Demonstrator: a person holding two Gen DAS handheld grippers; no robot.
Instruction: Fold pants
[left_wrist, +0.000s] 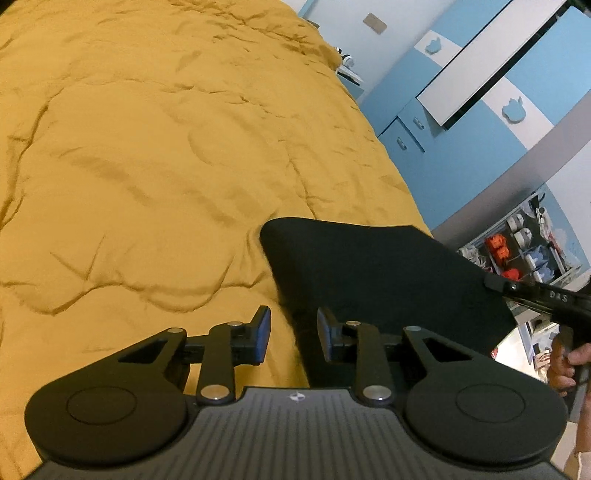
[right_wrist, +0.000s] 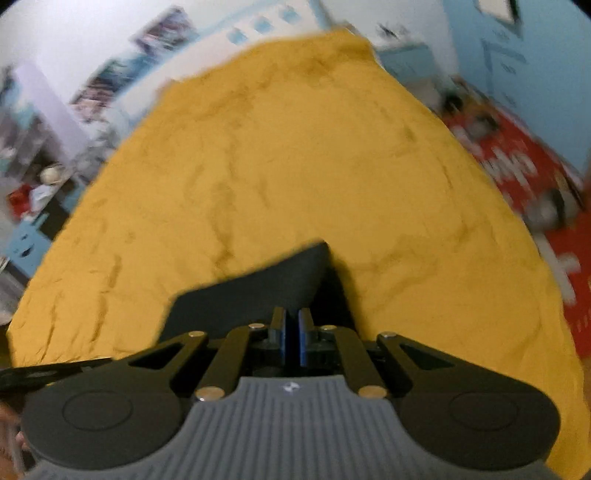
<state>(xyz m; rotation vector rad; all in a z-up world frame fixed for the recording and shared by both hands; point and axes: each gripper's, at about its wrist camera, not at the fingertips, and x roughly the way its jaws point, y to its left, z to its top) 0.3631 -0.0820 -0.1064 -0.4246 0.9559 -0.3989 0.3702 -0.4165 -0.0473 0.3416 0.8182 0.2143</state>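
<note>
Centrally in the left wrist view, black pants are seen raised over a yellow bedspread, with the folded cloth spreading from the lower middle of the frame towards the right edge. The left gripper is seen at the bottom centre with its jaws parted; a dark edge of the pants lies in the gap between them, and the blue pads are not seen pressing on it. At the right edge the right gripper is seen clamped on the far corner of the pants, held by a hand at the lower right. Letters reading roughly "DAS" are printed on its black body, though they are small and hard to confirm.

At the right of that view a shelf is seen holding orange, white and pale blue items; what they are cannot be told. Blue and white cupboards fill the upper right.

In the blurred right wrist view the right gripper is shown at the lower centre with its jaws closed on the pants, which rise as a dark sheet above them. A red sheet with white lettering is seen at the right edge, too smeared to be read.
</note>
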